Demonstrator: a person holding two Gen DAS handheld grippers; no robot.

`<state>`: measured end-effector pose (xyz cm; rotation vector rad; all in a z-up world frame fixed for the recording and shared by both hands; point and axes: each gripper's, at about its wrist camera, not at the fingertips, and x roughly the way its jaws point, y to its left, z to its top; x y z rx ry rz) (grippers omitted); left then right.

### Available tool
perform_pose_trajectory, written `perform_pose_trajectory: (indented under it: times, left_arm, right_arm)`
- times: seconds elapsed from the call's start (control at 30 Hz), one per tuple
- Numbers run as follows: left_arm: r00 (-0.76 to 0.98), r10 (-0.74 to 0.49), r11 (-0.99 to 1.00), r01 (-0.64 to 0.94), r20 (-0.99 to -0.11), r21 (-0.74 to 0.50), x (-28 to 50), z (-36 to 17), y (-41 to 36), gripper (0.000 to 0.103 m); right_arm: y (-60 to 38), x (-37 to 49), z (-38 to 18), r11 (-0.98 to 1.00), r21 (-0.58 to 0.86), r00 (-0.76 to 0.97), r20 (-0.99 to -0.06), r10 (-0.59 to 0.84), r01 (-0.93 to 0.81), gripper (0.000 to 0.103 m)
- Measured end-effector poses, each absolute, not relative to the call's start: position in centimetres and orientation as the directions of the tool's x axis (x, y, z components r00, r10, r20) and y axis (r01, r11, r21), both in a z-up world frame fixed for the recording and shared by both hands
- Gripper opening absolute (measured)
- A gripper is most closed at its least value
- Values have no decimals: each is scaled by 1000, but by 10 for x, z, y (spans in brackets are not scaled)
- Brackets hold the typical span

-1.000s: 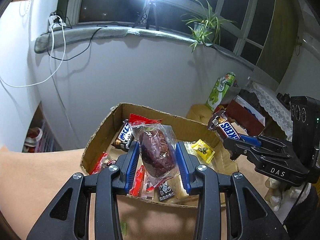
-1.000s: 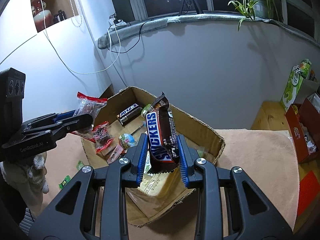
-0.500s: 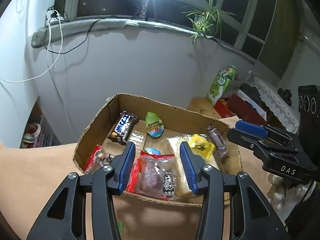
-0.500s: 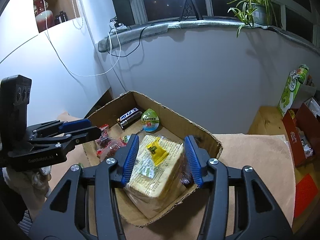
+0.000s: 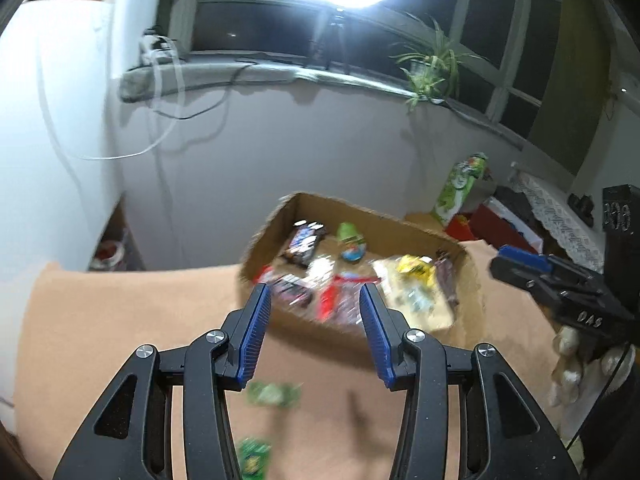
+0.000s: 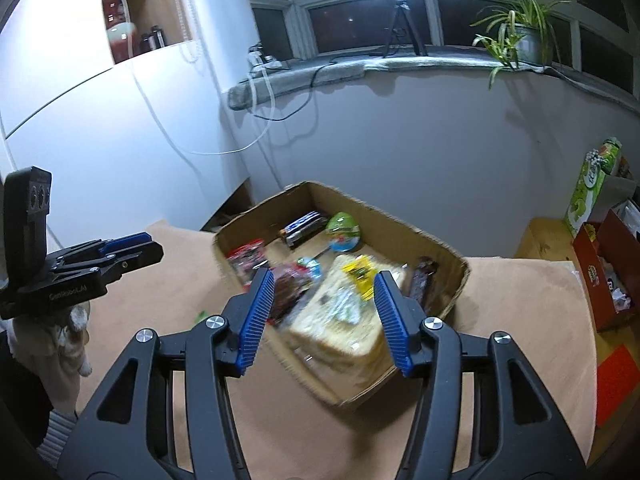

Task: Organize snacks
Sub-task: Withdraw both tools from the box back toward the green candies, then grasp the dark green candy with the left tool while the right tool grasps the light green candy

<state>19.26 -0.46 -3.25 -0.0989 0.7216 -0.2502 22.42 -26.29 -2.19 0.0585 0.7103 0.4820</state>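
Your left gripper [image 5: 314, 330] stands part open with nothing between its pads. Your right gripper [image 6: 326, 316] has just been opening and grips nothing either (its blue pads frame the box only by line of sight). The snacks [image 6: 348, 280] lie in the cardboard box [image 6: 452, 288] ahead of both; two green packets [image 5: 272, 394] sit on the tan cloth [image 5: 120, 320].

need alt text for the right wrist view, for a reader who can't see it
The right gripper, jaws open and empty, hovers before a cardboard box of mixed snacks on a tan cloth. The left gripper shows at the left edge; a potted plant sits on the windowsill.
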Motion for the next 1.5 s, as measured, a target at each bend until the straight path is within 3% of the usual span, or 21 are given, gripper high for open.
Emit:
perform_pose_trajectory:
  times: [0.3, 0.67, 0.93, 1.0, 1.5]
  left_arm:
    - [728, -179, 979, 61, -662, -197, 132, -50, 50, 45]
    - [685, -206, 974, 72, -699, -216, 102, -83, 46, 45]
    - [647, -230, 972, 118, -727, -203, 102, -112, 32, 45]
    - [637, -218, 975, 109, -740, -194, 103, -116, 31, 60]
    - [622, -126, 992, 63, -773, -111, 119, -140, 27, 60]
  right_arm:
    - [-225, 186, -35, 838, 207, 580, -637, 507, -505, 55]
    - [-158, 176, -70, 718, 211, 398, -713, 577, -663, 55]
    - [-126, 190, -92, 713, 135, 376, -774, 509, -688, 55]
    - [-121, 196, -98, 718, 124, 376, -785, 493, -685, 55]
    - [-86, 212, -115, 690, 88, 342, -819, 460, -718, 55]
